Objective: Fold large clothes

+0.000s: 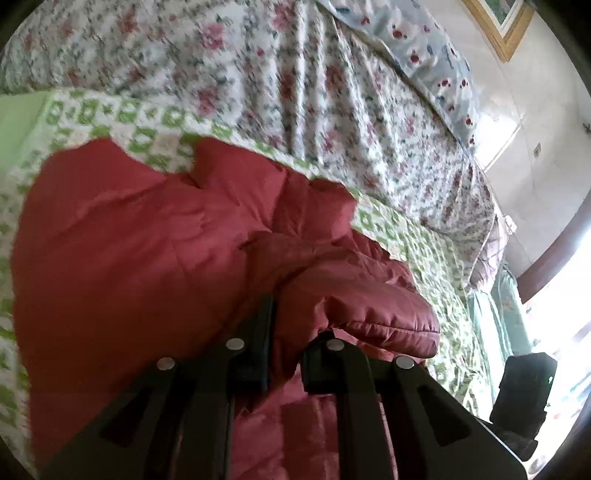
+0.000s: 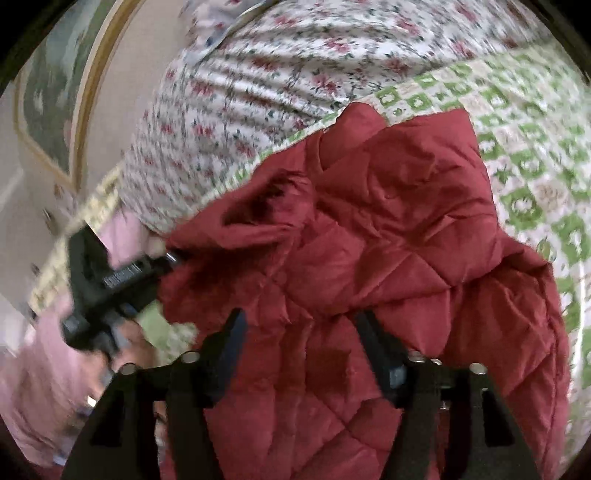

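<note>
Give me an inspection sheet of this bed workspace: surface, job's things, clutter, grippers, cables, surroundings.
Surface: green checked bedspread, floral quilt bunched behind it.
Job's things: red quilted jacket, crumpled on the bedspread, not folded flat.
Clutter: nothing seen.
Grippers: left hand-held gripper shut on a fold of the jacket; right hand-held gripper open, jaws spread over the jacket, pads not pressing it.
Cables: nothing seen.
Surroundings: framed picture on a pale wall; pink sleeve of the person at the left gripper.

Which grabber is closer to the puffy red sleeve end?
Left. The left gripper is shut on the red jacket right by the sleeve end; the right gripper hangs open over the jacket's quilted body.
</note>
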